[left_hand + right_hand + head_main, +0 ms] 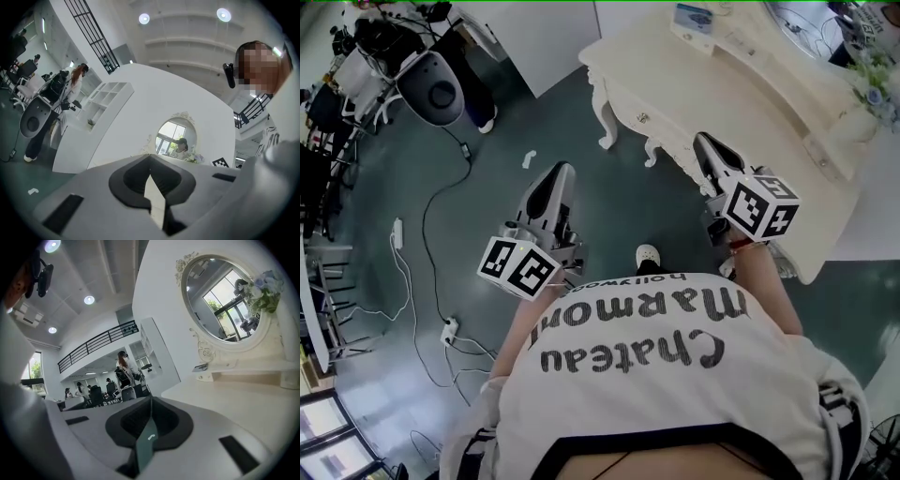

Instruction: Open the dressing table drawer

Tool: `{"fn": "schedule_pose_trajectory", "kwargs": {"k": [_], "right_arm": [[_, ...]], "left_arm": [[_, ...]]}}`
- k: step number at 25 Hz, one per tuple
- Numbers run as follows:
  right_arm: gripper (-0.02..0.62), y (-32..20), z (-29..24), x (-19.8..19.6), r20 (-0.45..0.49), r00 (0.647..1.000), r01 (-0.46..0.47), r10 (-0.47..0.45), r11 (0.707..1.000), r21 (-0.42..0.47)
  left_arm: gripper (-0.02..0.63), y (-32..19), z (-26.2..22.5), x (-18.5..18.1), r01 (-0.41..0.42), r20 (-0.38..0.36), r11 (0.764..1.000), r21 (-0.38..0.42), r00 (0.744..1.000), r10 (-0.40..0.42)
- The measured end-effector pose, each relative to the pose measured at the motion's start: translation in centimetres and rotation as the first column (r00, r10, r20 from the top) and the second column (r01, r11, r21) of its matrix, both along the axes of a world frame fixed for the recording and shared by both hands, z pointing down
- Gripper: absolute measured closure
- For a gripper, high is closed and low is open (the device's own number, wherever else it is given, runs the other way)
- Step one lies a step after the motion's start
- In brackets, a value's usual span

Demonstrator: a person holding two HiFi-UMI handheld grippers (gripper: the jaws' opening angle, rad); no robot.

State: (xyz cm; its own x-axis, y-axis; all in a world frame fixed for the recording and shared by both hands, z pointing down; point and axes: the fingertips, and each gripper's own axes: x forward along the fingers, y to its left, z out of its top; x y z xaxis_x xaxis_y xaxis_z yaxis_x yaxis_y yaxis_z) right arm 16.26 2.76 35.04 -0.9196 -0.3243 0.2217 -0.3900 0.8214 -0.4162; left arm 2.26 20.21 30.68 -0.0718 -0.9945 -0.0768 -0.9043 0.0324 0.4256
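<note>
Head view, bottom of frame: the wearer's white printed shirt point(656, 375). One pale shoe point(648, 255) shows just above it on the dark teal floor point(609, 187).

Left gripper point(565, 170), centre-left: its marker cube point(520, 265) is nearest the body and the jaws run up-frame over bare floor. In its own view both jaw tips meet, with only a thin slit behind them. Closed, holding nothing.

Right gripper point(703, 140), centre-right: the cube sits low and the jaws point up-frame. The tips overlap the front edge of the dressing table point(769, 112); contact cannot be judged. In its own view the tips are pressed together and floor shows through the slit. Closed, holding nothing. The tabletop lies to the right of its jaws.

Dressing table: cream with carved legs, filling the upper right of the head view. The drawer point(630, 106) sits in the front apron with a small knob point(643, 118) on its face. The front is flush with the apron, so it is shut. The knob is up-left of the right gripper's tips and apart from them.

Farther:
- An oval mirror point(225, 301) with flowers point(265, 287) at its right edge, upper right of the right gripper view.
- A white power strip point(397, 232) on the floor, left of the head view.
- A grey pod-shaped seat point(431, 86), upper left of the head view.
- People standing in the background of both gripper views.
</note>
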Motion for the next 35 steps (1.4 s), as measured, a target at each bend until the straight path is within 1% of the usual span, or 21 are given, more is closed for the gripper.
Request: {"fn": "schedule_pose_trajectory", "kwargs": {"k": [4,8,11,14,22,28,31,35], "right_arm": [[0.568,-4.2,-1.3,-1.9,0.004,1.000,0.009,-0.009,0.999,0.038],[0.568,-8.1,-2.1,-2.6,0.015,1.000,-0.007,0.006,0.997,0.082],[0.568,-10.5,-2.1,-2.7,0.031,0.999,-0.023,0.020,0.996,0.086],[0.568,-12.3,-1.5,-3.0,0.033,0.999,-0.032,0.030,0.997,0.077],[0.568,-13.9,0.4,-4.0,-0.001,1.000,-0.011,0.011,0.999,0.046],[0.568,-14.5,2.0,-4.9,-0.028,0.999,-0.017,0.018,1.000,0.017],[0.568,-14.7,1.9,-5.7,-0.041,0.999,-0.022,0.023,0.999,0.030],[0.568,-16.5,1.3,-6.4,-0.056,0.996,-0.069,0.073,0.995,0.077]], "left_arm": [[0.583,-3.9,-0.8,-1.9,0.012,0.007,1.000,0.019,1.000,-0.012],[0.583,-7.5,-0.9,-3.0,0.007,0.015,1.000,0.022,1.000,-0.008],[0.583,-9.6,-0.9,-3.4,0.001,0.004,0.999,0.036,1.000,-0.001],[0.583,-11.4,-0.4,-3.6,-0.009,0.010,1.000,0.020,1.000,0.008],[0.583,-14.2,1.1,-3.8,-0.034,-0.006,0.999,-0.035,0.999,0.033],[0.583,-15.9,2.1,-4.8,-0.064,-0.025,0.997,-0.051,0.998,0.062],[0.583,-17.0,2.5,-6.0,-0.078,-0.041,0.996,-0.049,0.996,0.076],[0.583,-19.9,2.6,-7.4,-0.129,-0.055,0.991,-0.025,0.990,0.128]]}}
